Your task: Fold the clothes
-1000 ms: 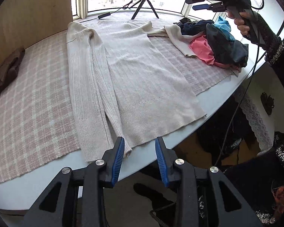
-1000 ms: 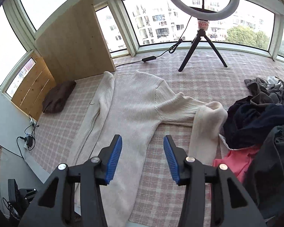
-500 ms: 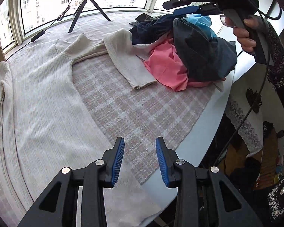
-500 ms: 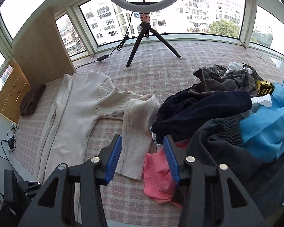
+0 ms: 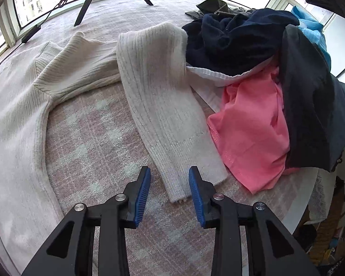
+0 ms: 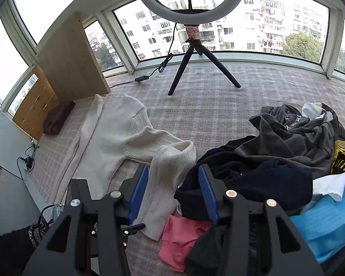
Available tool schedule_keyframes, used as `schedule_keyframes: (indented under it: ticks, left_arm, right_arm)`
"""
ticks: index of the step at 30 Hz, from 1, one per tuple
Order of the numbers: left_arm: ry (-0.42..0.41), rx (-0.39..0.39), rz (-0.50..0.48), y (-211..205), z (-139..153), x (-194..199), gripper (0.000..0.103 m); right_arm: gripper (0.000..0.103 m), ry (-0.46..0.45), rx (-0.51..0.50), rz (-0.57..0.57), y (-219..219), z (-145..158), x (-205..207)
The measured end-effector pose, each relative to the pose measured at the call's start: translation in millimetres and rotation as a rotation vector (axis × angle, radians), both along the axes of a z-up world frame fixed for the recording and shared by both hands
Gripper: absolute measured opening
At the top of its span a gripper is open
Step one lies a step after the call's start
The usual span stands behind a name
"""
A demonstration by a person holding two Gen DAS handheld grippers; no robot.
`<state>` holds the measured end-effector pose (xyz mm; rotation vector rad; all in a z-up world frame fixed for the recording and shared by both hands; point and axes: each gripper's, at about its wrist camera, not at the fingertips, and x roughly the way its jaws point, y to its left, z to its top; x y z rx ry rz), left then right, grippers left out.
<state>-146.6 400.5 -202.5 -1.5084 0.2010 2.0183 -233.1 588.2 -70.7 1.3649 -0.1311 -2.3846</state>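
A cream ribbed sweater (image 5: 23, 96) (image 6: 110, 142) lies flat on the pink checked cloth. Its right sleeve (image 5: 163, 105) (image 6: 165, 184) is bent back toward the near edge, cuff end nearest me. My left gripper (image 5: 169, 193) is open, its blue pads on either side of the cuff (image 5: 184, 191), just above it. My right gripper (image 6: 172, 191) is open and empty, held higher over the sleeve and the clothes pile. The left gripper also shows in the right wrist view (image 6: 96, 218) at the lower left.
A pile of unfolded clothes lies to the right: pink top (image 5: 250, 133), navy garment (image 5: 232, 39), dark grey garment (image 5: 310, 105), blue cloth (image 6: 329, 227). A ring light on a tripod (image 6: 195, 53) stands at the back by the windows. A wooden board (image 6: 69, 59) and a brown item (image 6: 57, 120) are at the left. The table edge (image 5: 296, 207) runs at right.
My left gripper has moved right and forward from the sweater's hem to the bent sleeve's cuff, and lower. My right gripper has shifted right and come closer over the sleeve and pile.
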Motion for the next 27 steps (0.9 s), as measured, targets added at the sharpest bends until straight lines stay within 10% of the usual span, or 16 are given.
schedule_keyframes:
  ticks: [7, 21, 23, 27]
  left_arm:
    - [0.004, 0.215, -0.089, -32.1, 73.6, 51.1, 0.003]
    - [0.029, 0.209, 0.042, -118.4, 120.2, 116.0, 0.003]
    - [0.029, 0.222, 0.067, -127.8, 121.5, 121.4, 0.003]
    - [0.03, 0.249, 0.118, -146.5, 124.2, 132.2, 0.003]
  right_arm:
    - [0.047, -0.034, 0.075, 0.108, -29.9, -20.8, -53.8]
    - [0.05, -0.32, 0.086, 0.332, -137.8, -144.4, -133.7]
    - [0.004, -0.36, 0.029, 0.333, -137.7, -150.5, -135.4]
    - [0.005, -0.373, -0.063, 0.269, -130.3, -135.8, -143.5]
